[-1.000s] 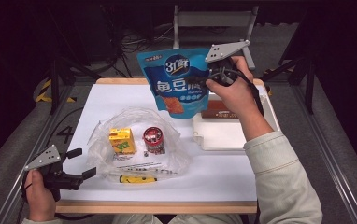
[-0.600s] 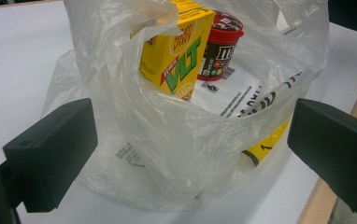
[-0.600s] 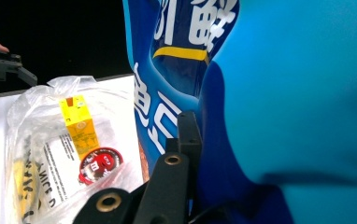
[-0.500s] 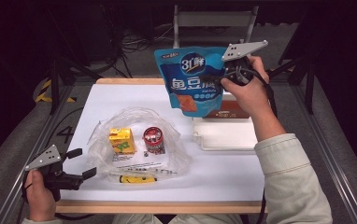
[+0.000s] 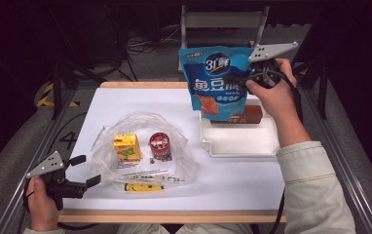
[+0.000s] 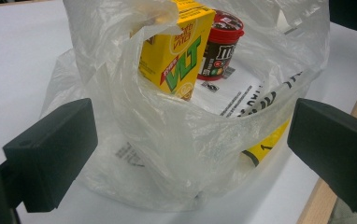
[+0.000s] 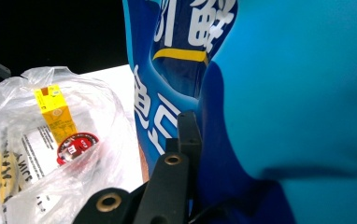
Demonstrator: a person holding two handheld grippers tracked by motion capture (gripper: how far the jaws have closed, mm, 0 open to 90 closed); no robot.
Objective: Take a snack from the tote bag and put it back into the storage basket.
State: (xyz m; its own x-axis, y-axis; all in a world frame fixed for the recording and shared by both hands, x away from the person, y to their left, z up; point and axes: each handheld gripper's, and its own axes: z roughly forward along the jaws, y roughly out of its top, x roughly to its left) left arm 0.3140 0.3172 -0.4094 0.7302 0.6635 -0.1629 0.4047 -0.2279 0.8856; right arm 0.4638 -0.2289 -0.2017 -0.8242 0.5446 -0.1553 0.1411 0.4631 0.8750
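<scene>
The right claw (image 5: 236,80) is clamped on the blue snack pouch (image 5: 216,78), holding it clear of the white tray (image 5: 237,144), while the left claw (image 5: 83,170) waits, jaws apart, beside the clear plastic bag (image 5: 142,146), likely to hold it open.

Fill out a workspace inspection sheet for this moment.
Surface: white table with wooden edges.
Job's things: blue snack bag held up over the white tray; clear plastic bag lies open on the table, holding a yellow carton, a red-lidded tub and a yellow-black item.
Clutter: brown box in the tray.
Grippers: right gripper shut on the snack bag; left gripper open at the near left table edge, jaws either side of the plastic bag's rim, not pressing it.
Cables: black cable along the right sleeve.
Surroundings: metal frame rails, dark floor, grey chair behind.
</scene>
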